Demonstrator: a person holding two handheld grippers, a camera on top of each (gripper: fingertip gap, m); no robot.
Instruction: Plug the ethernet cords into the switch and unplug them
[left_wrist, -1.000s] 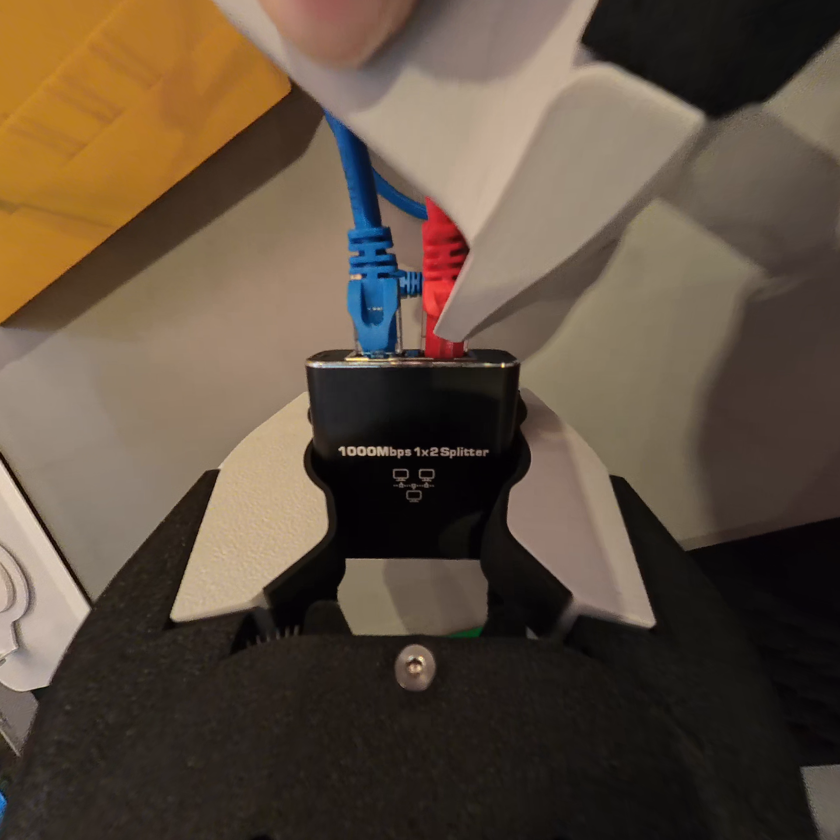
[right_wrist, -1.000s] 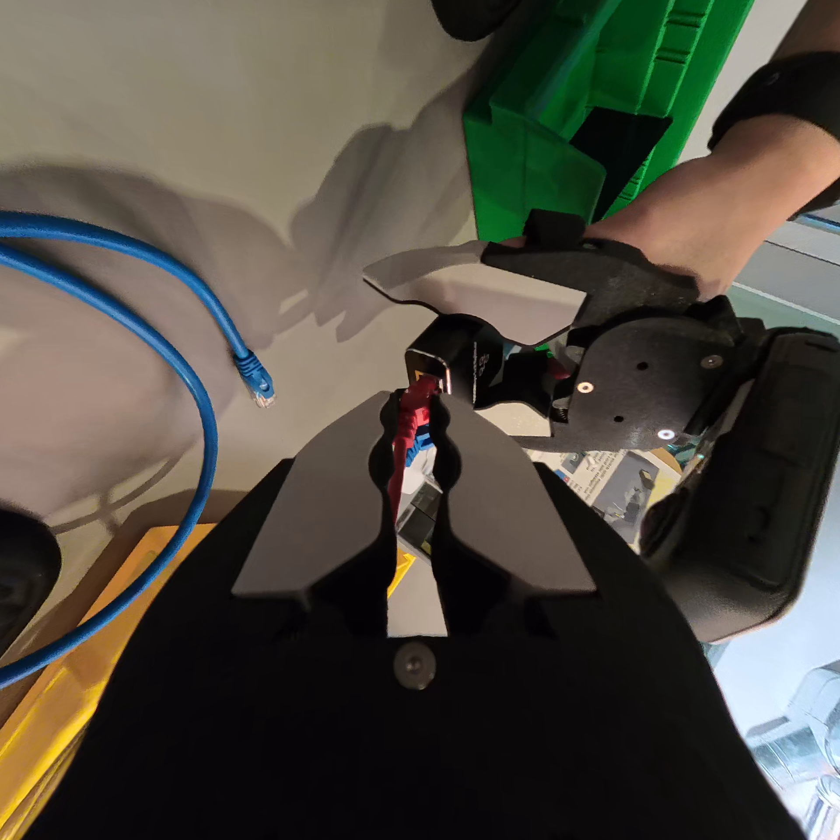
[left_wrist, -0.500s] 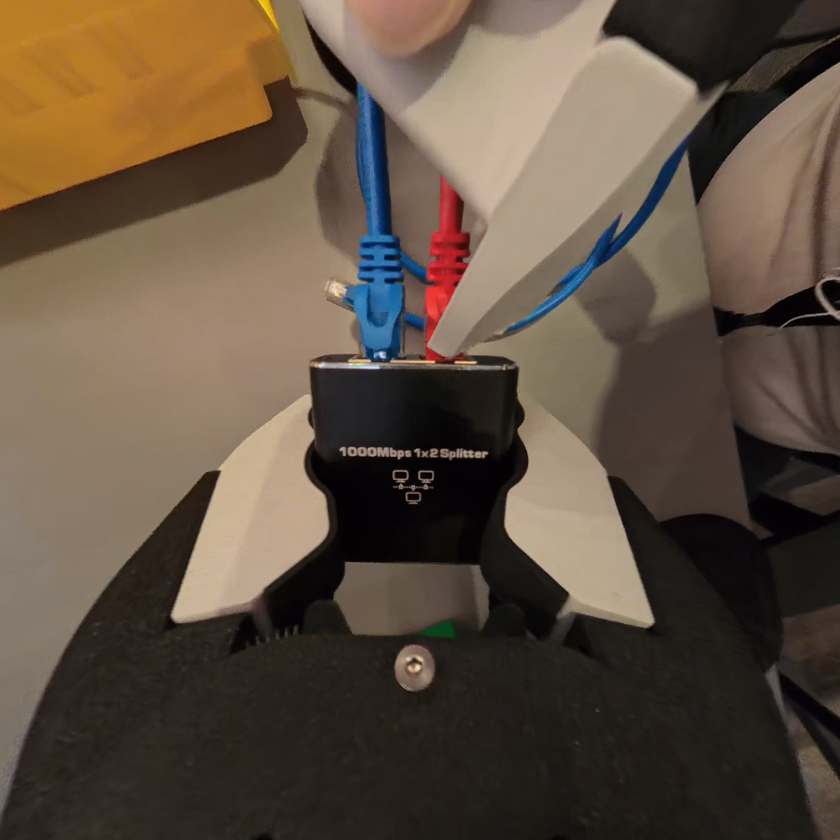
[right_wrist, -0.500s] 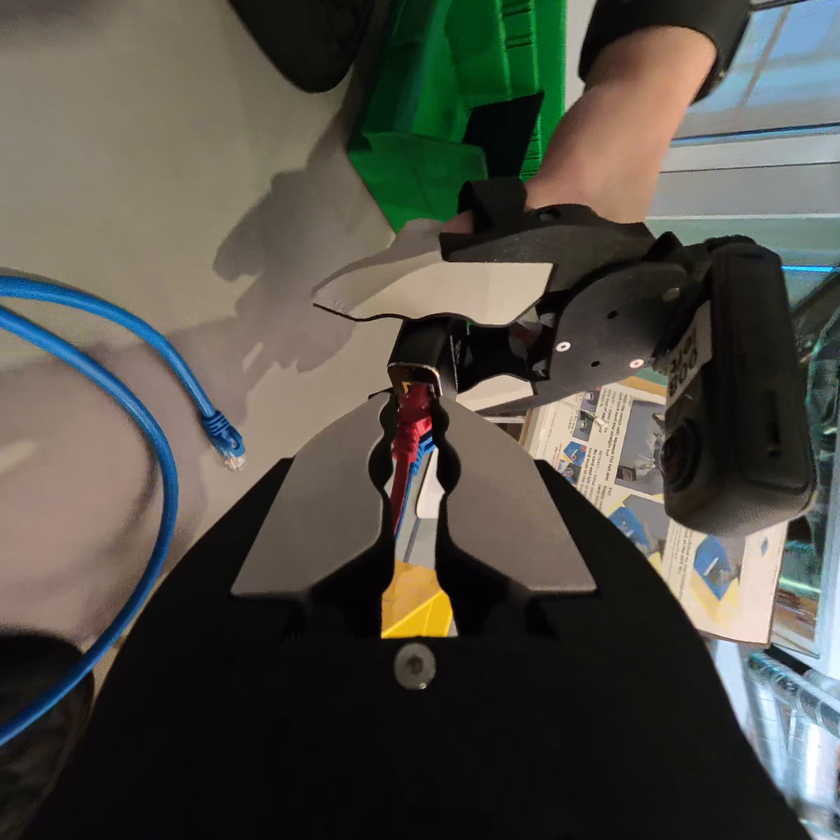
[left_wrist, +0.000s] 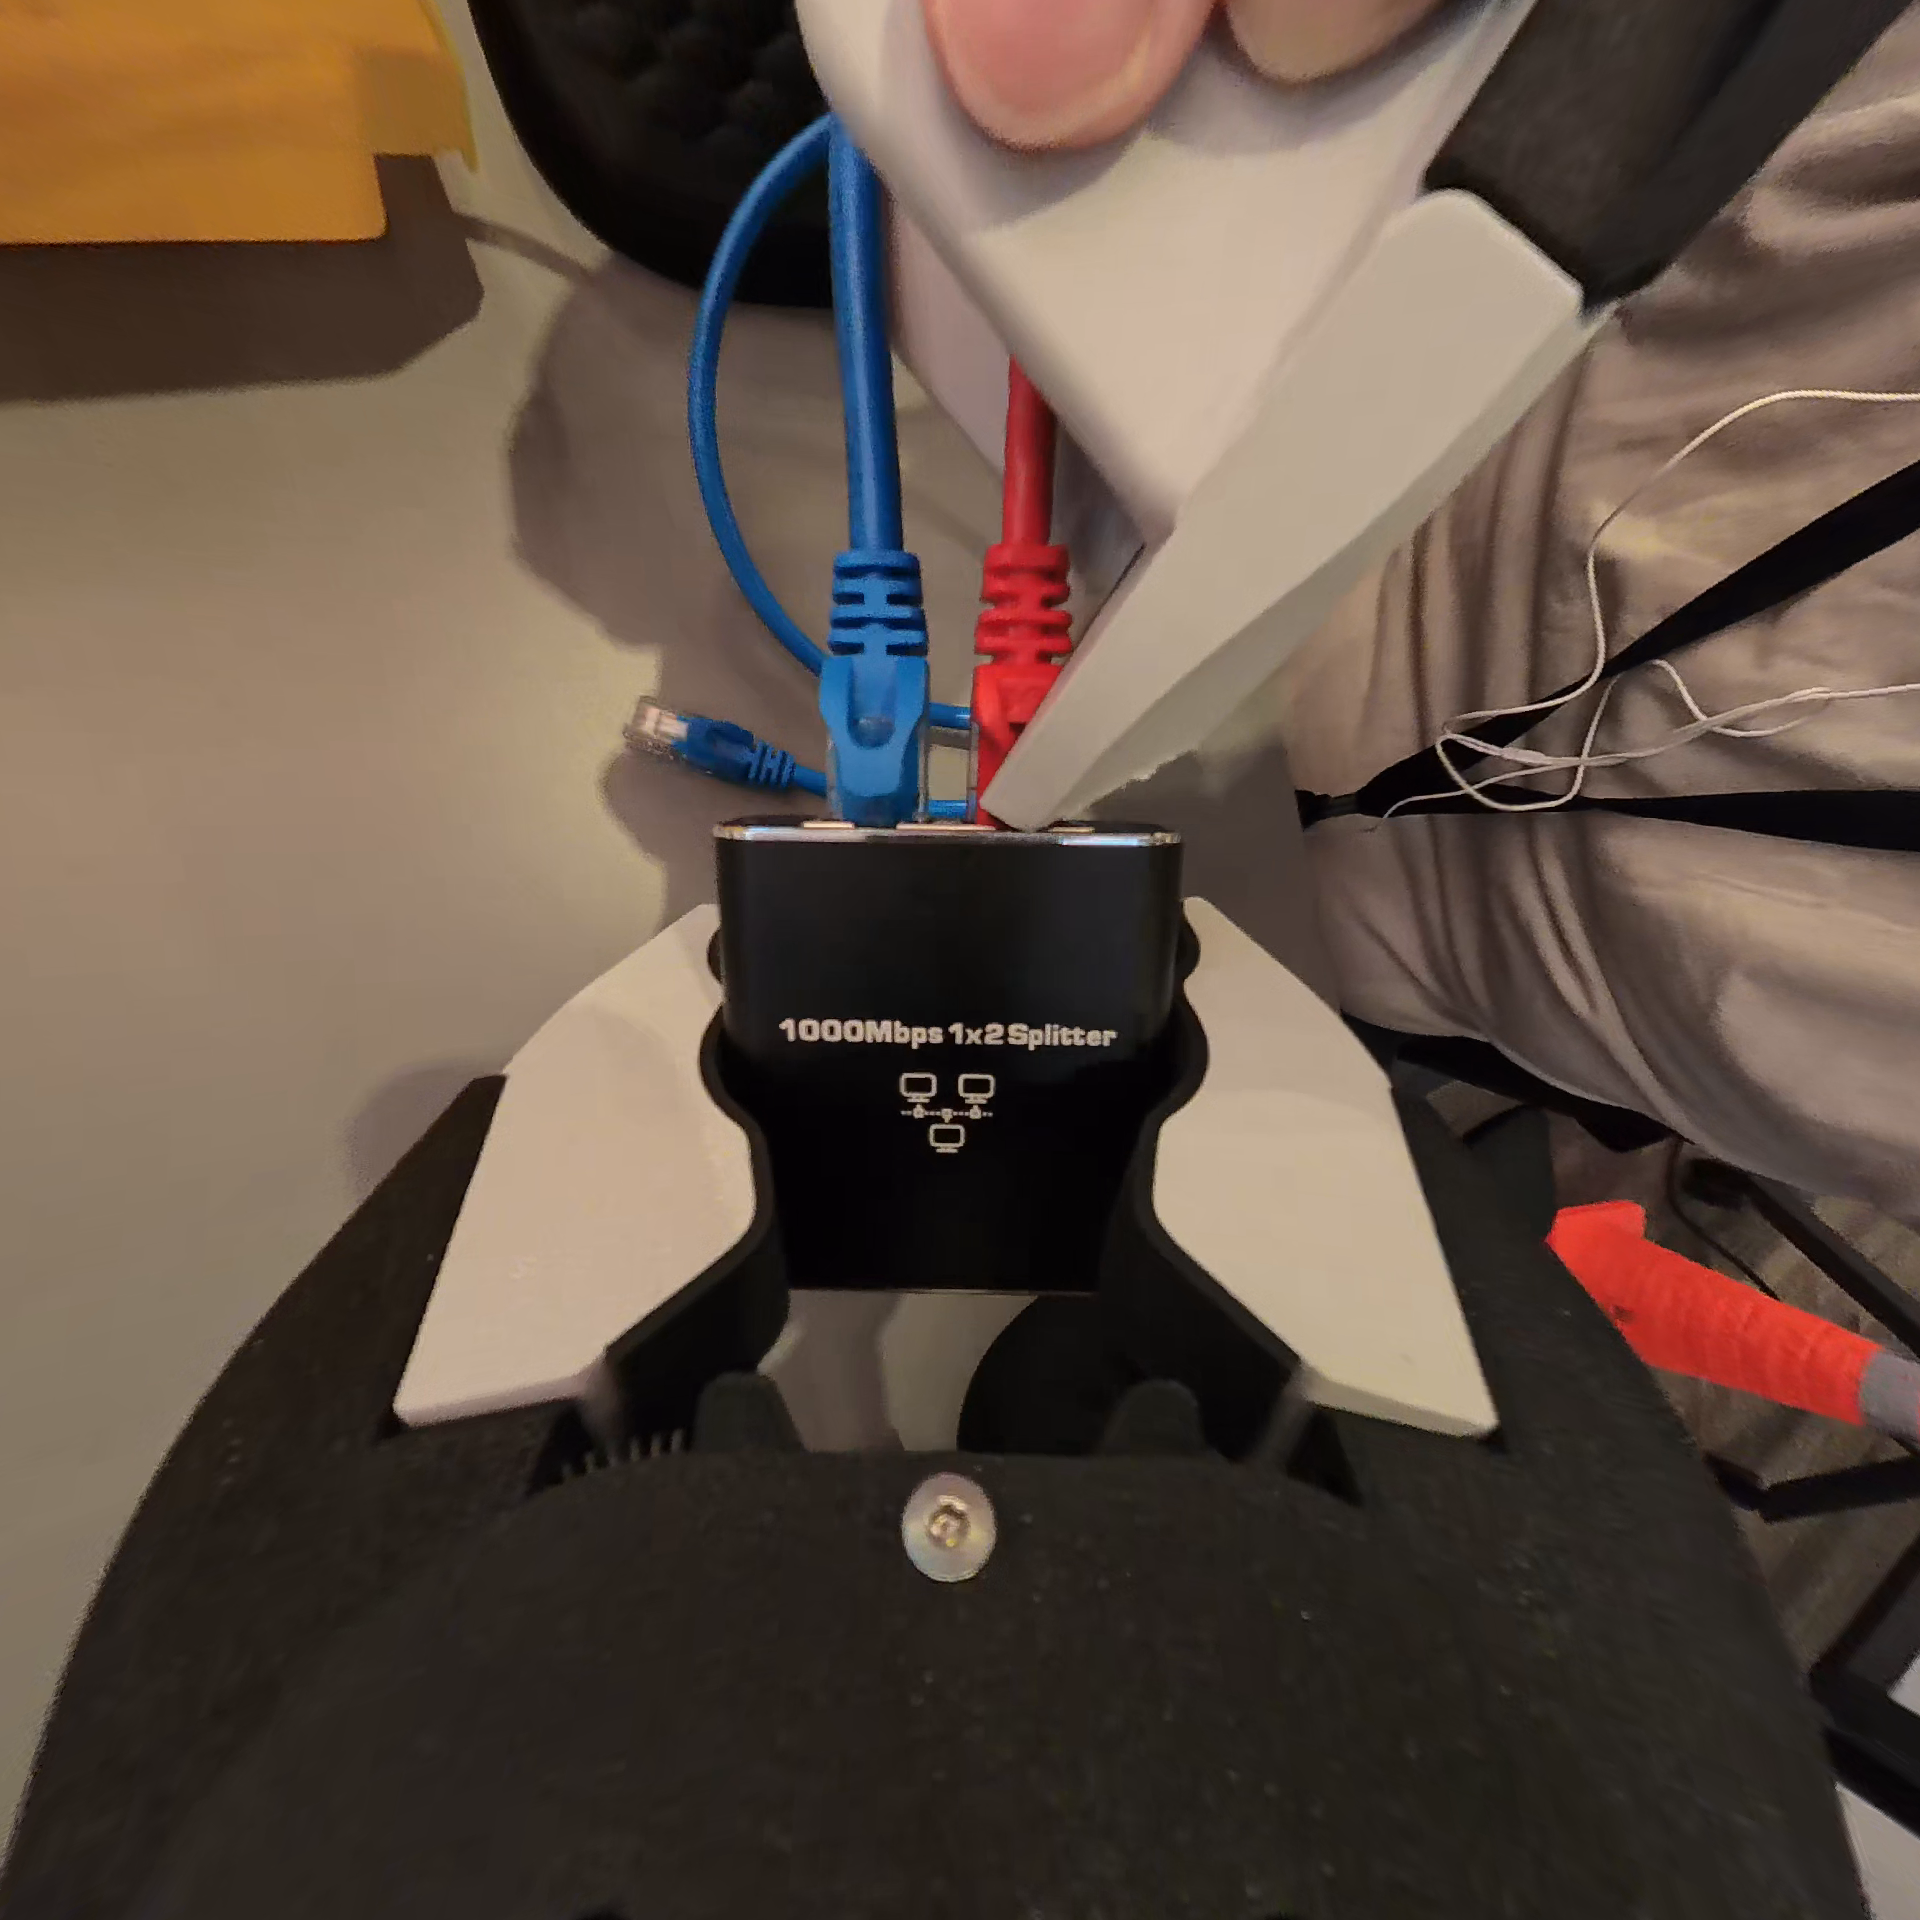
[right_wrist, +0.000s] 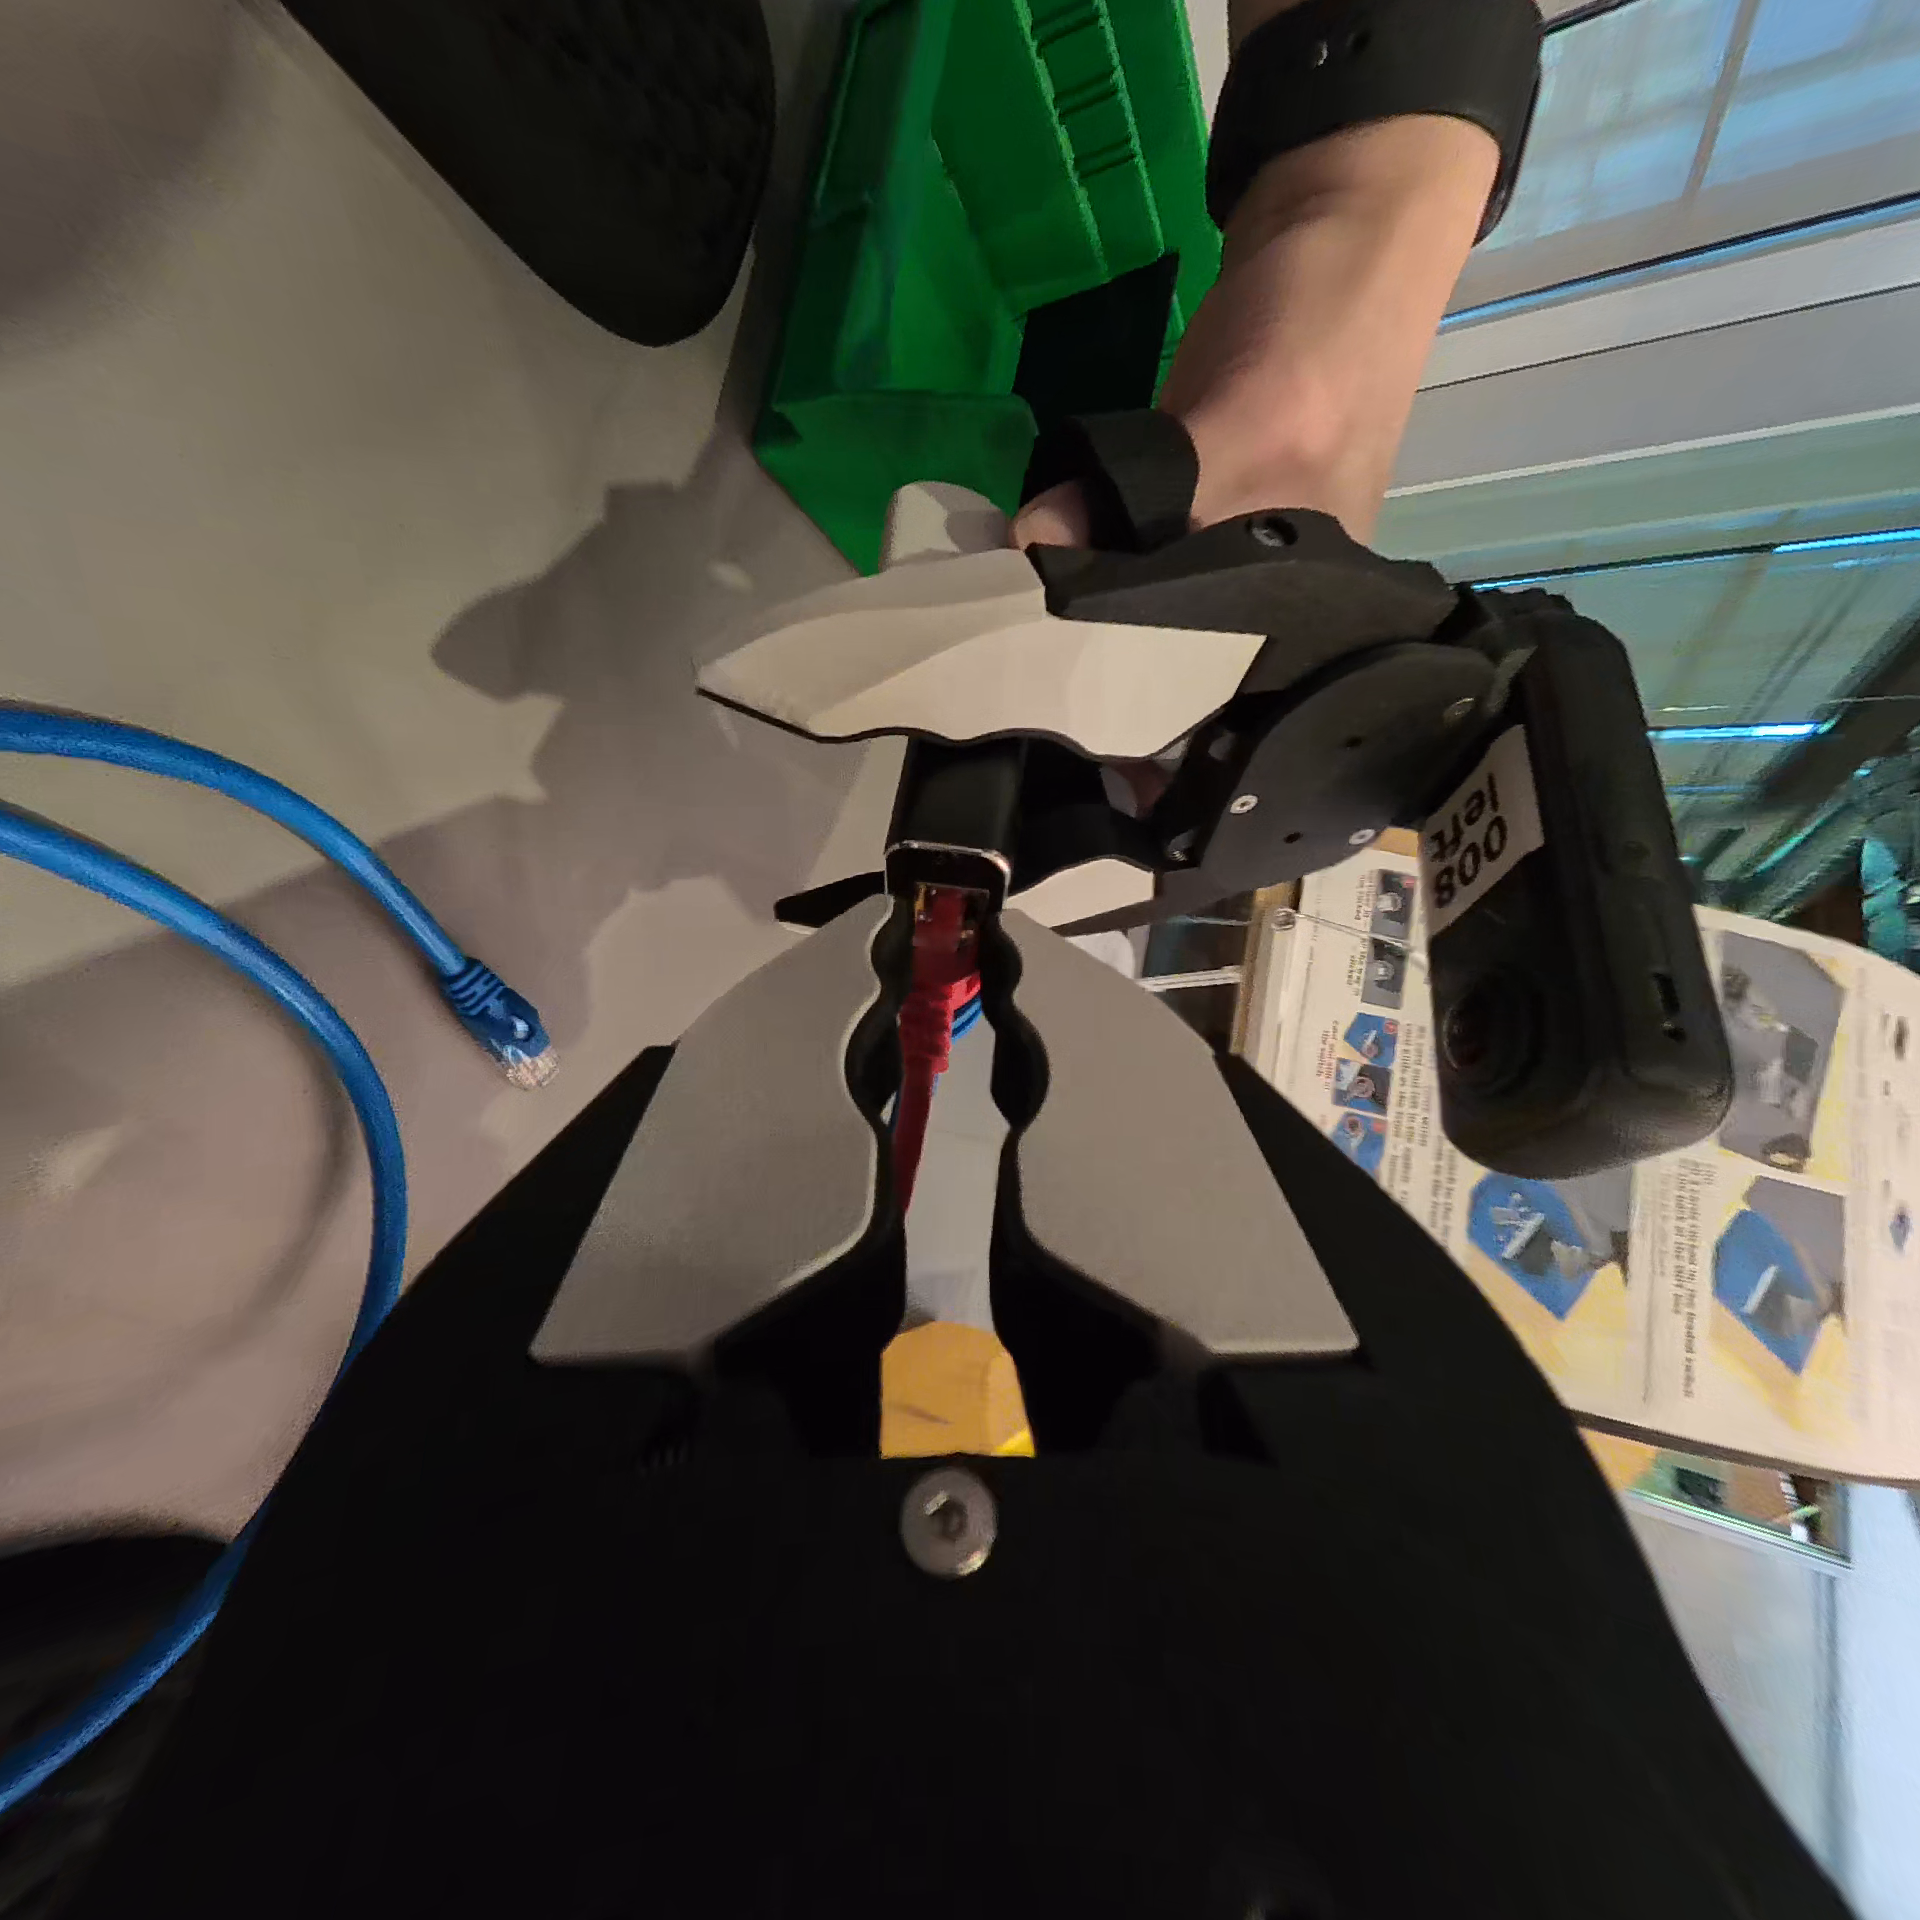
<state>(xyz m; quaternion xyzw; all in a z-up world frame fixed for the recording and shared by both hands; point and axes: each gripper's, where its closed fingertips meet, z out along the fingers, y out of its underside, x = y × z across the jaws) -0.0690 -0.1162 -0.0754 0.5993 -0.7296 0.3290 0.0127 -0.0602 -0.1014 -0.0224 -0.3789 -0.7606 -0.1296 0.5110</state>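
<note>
The left tongs (left_wrist: 948, 1039) are clamped on the black switch (left_wrist: 948, 987), one grey finger pressed against each side of its body, holding it up above the pale bench (left_wrist: 260, 727). Two cords stand in the far face of the switch: a blue ethernet cord (left_wrist: 871, 644) in the left port and a red ethernet cord (left_wrist: 1023, 623) in the right one. The right tongs (right_wrist: 940, 935) are narrowed around the red cord's plug and ribbed boot, their tips right at the switch's port face; in the left wrist view one of their grey fingers (left_wrist: 1195, 623) slants down to the port beside the red plug. A loose blue plug (left_wrist: 686, 732) lies on the bench just left of the switch and beyond it, its cable looping away. A yellow bin (left_wrist: 187, 114) sits at far left, and a green bin (right_wrist: 966, 208) shows beyond the left tongs in the right wrist view. A printed sheet (right_wrist: 1662, 1195) lies to the right there.
</note>
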